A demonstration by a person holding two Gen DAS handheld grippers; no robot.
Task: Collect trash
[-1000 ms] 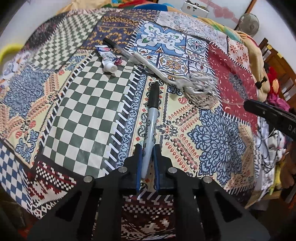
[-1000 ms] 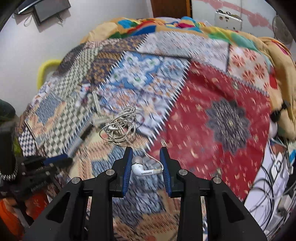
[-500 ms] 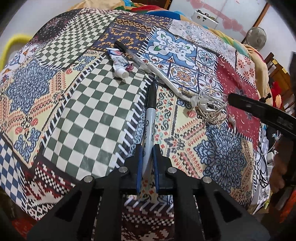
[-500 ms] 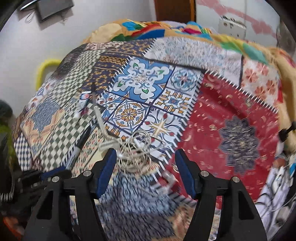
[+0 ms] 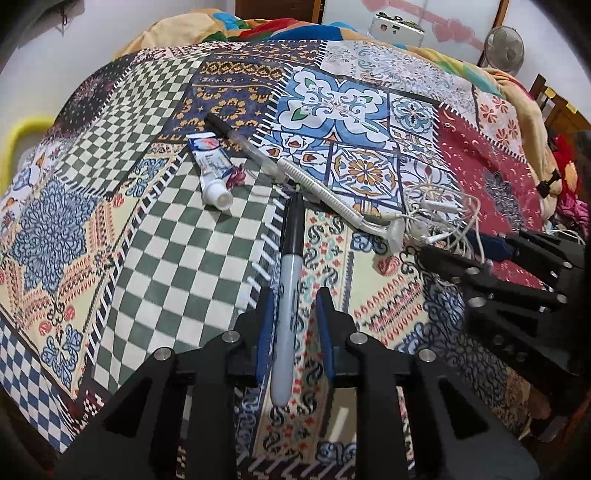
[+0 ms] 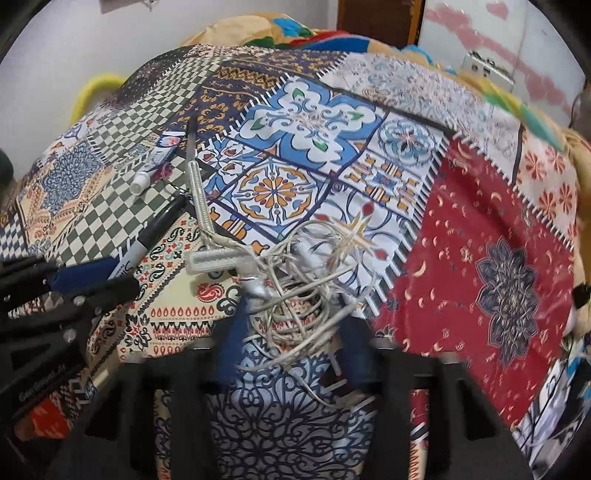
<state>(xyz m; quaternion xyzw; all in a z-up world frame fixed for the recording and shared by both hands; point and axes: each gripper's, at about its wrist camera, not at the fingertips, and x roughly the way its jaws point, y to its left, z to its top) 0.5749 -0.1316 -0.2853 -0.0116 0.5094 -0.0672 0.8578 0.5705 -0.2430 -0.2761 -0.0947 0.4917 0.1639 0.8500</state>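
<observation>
A grey marker with a black cap [image 5: 290, 266] lies on the patchwork bedspread [image 5: 155, 258] between the fingers of my left gripper [image 5: 293, 314], which is open and not touching it. A tangle of white earphone cable [image 6: 295, 280] lies between the spread, blurred fingers of my right gripper [image 6: 291, 332], which is open around it. The tangle [image 5: 436, 218] and the right gripper [image 5: 480, 251] also show in the left wrist view. A toothpaste tube [image 5: 212, 170], a thin black pen [image 5: 236, 144] and a white toothbrush [image 5: 332, 199] lie further back.
The marker [image 6: 155, 229] and my left gripper [image 6: 92, 273] show at the left of the right wrist view. A yellow handle [image 5: 14, 140] sits beyond the left bed edge. A fan [image 5: 506, 46] and a white device [image 5: 397, 26] stand behind the bed. Clutter lies to the right [image 5: 565, 192].
My left gripper has opened and the marker now lies free between its fingers. My right gripper let go of the earbud, opened wide and moved forward around the cable tangle.
</observation>
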